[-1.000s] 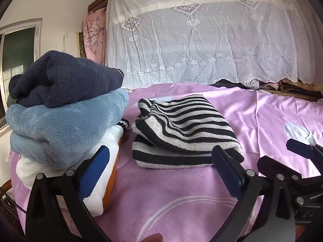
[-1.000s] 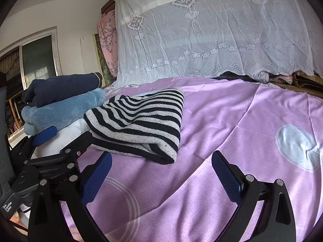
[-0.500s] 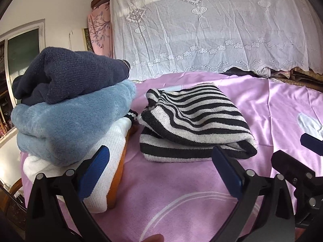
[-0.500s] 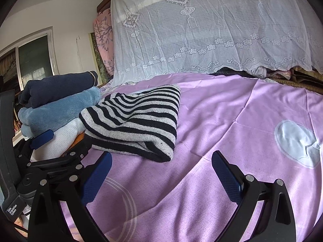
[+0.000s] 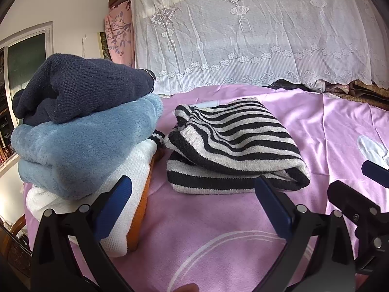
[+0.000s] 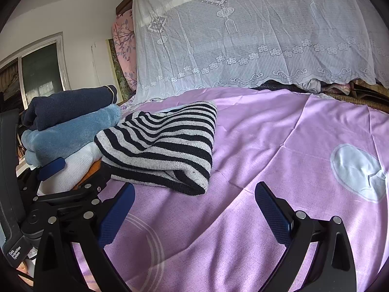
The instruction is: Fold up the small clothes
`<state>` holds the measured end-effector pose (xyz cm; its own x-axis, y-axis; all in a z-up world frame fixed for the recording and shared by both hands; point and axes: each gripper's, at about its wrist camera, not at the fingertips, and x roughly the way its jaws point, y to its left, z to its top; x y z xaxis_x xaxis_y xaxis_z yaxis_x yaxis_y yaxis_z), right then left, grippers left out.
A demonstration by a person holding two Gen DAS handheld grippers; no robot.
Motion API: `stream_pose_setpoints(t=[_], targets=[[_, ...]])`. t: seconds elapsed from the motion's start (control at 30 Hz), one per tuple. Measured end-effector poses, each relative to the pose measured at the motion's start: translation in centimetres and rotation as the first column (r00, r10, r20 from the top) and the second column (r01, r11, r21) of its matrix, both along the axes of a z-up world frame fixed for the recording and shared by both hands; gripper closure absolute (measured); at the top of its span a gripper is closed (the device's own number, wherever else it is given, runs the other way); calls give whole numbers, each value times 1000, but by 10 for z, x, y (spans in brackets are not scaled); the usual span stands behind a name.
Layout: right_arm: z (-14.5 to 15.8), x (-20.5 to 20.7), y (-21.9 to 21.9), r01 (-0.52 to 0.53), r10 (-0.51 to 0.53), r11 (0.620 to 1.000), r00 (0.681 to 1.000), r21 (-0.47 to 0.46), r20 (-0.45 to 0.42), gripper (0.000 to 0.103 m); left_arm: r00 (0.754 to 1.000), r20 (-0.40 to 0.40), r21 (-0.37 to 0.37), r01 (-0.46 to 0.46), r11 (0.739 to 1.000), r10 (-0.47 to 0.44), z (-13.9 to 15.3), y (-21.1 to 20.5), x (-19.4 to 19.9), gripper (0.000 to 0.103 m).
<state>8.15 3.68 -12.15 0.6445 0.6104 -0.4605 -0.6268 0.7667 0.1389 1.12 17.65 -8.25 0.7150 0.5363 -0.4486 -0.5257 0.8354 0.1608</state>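
Striped sweater (image 5: 233, 146), just one, is seen folded on the pink bed sheet (image 5: 194, 231), a little ahead of both tools. Nearest to the cameras, the left gripper (image 5: 194, 206) and the right gripper (image 6: 194, 209) are both held with jaws spread wide and nothing pinched, hovering low over the sheet. Just left of the striped piece, one stack of three folded garments is found: a white knit (image 5: 126, 194) at the bottom, a fluffy light-blue one (image 5: 80, 146) in the middle, a navy knit (image 5: 80, 87) on top. Farther back, one white lace cover (image 5: 255, 36) is draped across the far end.
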Motion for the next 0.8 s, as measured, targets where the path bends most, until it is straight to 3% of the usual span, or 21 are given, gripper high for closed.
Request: stream_pose_setpoints(t=[0.8], targets=[[-2, 4, 1, 3, -3, 1000, 1000, -3, -11, 3, 1000, -8, 0, 4, 1000, -4, -2, -3, 1, 4]])
